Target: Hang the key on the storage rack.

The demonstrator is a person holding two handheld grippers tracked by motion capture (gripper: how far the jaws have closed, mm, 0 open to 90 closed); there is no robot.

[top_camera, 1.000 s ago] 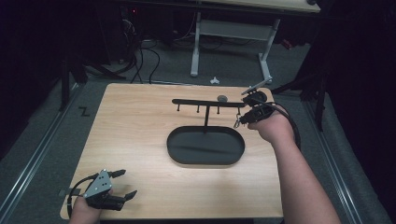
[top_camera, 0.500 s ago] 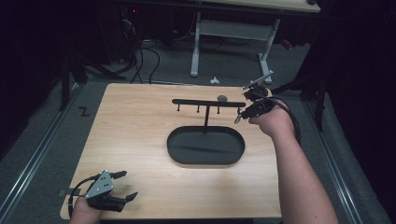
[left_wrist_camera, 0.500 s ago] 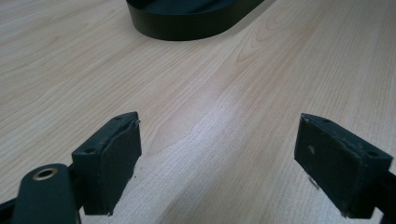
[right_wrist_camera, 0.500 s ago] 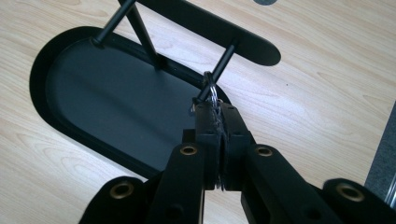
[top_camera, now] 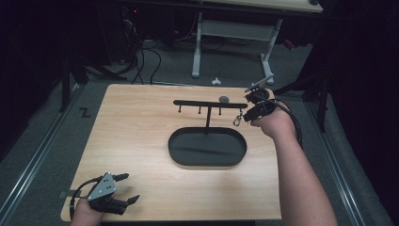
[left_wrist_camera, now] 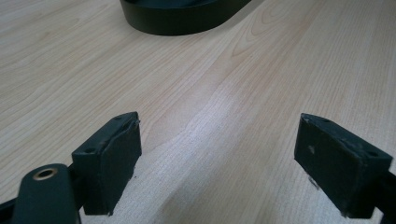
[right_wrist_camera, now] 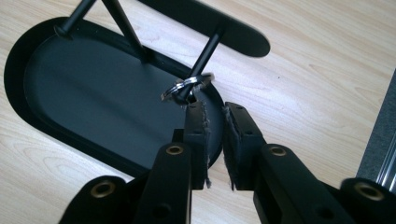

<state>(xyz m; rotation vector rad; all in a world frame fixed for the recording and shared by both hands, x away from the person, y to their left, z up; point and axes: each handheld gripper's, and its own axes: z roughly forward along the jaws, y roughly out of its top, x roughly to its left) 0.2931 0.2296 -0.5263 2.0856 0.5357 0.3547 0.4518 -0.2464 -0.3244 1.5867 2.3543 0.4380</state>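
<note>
A black stand rises from an oval black tray (top_camera: 172, 147), and pegs hang under its crossbar (top_camera: 209, 103). A silver key ring (right_wrist_camera: 186, 87) hangs on the peg (right_wrist_camera: 206, 50) at the bar's right end, and the same key ring (top_camera: 237, 120) dangles there in the high view. My right gripper (top_camera: 245, 115) sits just behind it. Its jaws have just been opening and now stand a narrow gap apart with nothing between the pads (right_wrist_camera: 196, 140). The ring lies just past the fingertips of my right gripper (right_wrist_camera: 215, 109). My left gripper (top_camera: 126, 189) rests at the table's front left corner. In its own view, my left gripper (left_wrist_camera: 218, 144) is wide open over bare wood.
The tray's rim (right_wrist_camera: 28, 116) lies right under the right gripper. A small grey disc (top_camera: 224, 99) sits on the crossbar. The wooden table (top_camera: 136, 127) ends close to the right hand, with grey floor, cables and another desk's white legs (top_camera: 197, 47) beyond.
The right hand has edged slightly up toward the crossbar's right end and its jaws have parted a little. The left gripper has not moved.
</note>
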